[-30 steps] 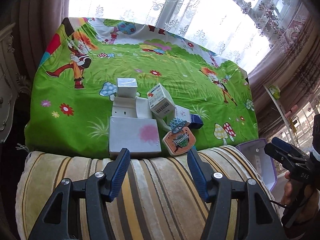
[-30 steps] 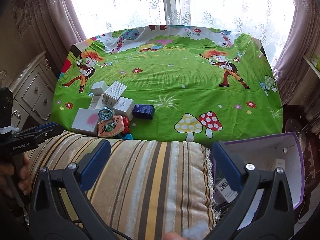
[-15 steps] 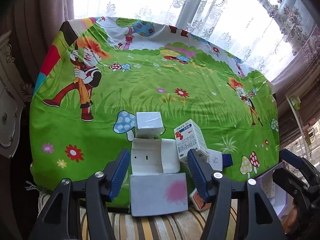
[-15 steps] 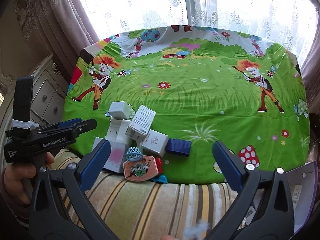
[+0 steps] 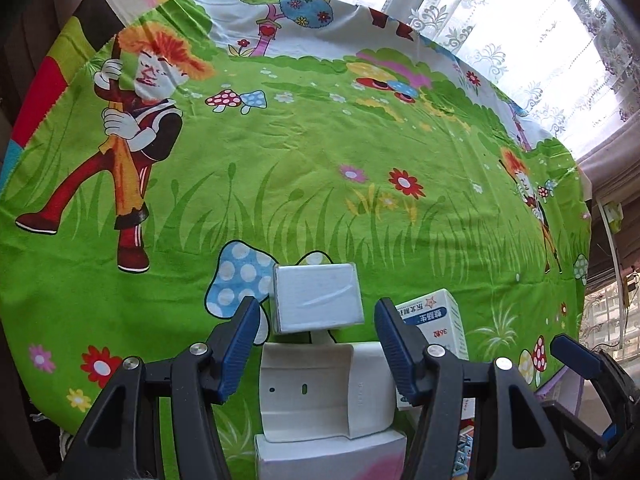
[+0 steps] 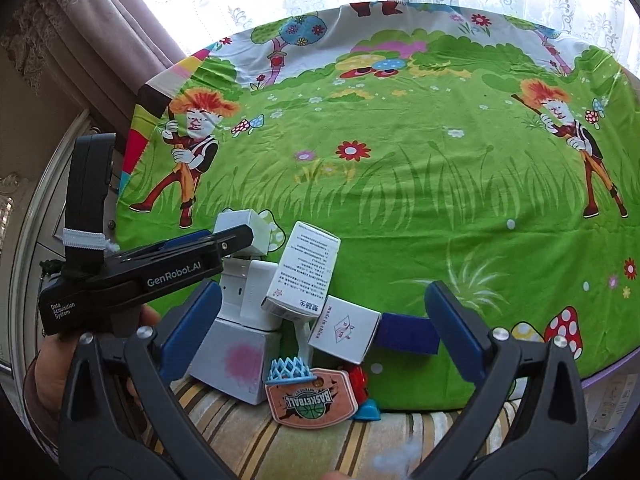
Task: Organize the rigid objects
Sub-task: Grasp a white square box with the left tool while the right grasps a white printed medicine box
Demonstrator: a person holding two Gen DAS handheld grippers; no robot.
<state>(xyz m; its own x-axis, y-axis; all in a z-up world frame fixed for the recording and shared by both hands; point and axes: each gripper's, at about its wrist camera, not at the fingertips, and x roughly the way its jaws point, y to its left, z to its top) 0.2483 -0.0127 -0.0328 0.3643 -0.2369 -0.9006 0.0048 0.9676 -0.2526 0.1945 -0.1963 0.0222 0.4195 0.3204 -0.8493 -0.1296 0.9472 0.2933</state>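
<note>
Boxes clustered at the near edge of the green cartoon sheet (image 5: 320,168). Left gripper (image 5: 316,344) hovers with jaws open, empty, small white cube box (image 5: 318,298) dead ahead between the fingers, its long side crosswise to them. Right gripper (image 6: 320,328), jaws wide, empty, faces the printed carton (image 6: 304,272) and blue box (image 6: 406,334). Left hand is nearer the cube.

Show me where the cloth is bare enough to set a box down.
Bare: the green cloth beyond the boxes, from the tall printed box back to the window side, and right of the dark blue box. Crowded: the near-left corner around the basketball toy.
</note>
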